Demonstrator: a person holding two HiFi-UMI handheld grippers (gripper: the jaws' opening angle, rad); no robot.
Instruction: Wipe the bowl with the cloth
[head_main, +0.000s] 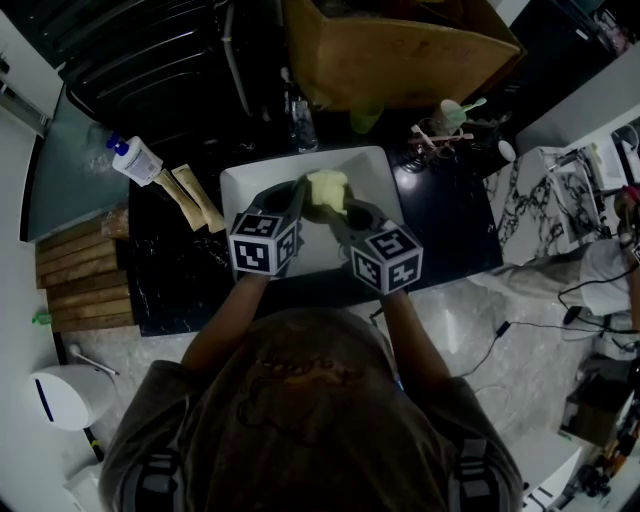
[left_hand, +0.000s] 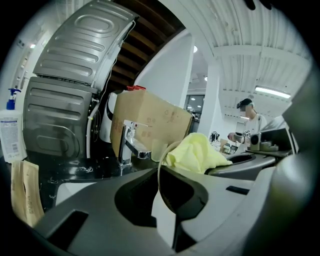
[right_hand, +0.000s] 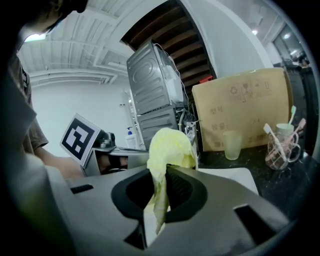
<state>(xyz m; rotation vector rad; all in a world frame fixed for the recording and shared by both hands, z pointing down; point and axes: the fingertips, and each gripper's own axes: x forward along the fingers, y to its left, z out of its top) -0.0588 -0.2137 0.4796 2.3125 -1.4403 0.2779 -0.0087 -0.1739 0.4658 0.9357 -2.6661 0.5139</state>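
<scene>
Our left hand-held gripper (left_hand: 167, 197) squeezes the bowl (left_hand: 177, 192) by its rim over the sink (head_main: 240, 185). Our right hand-held gripper (right_hand: 160, 200) pinches the yellow cloth (right_hand: 170, 145) beside it. If we rub hard, the bowl could slip out.

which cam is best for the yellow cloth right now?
Right gripper view: the cloth is large and sharp, pinched in the jaws of the right gripper. Left gripper view shows it bunched behind the rim of the bowl; head view, only a small pale patch.
</scene>
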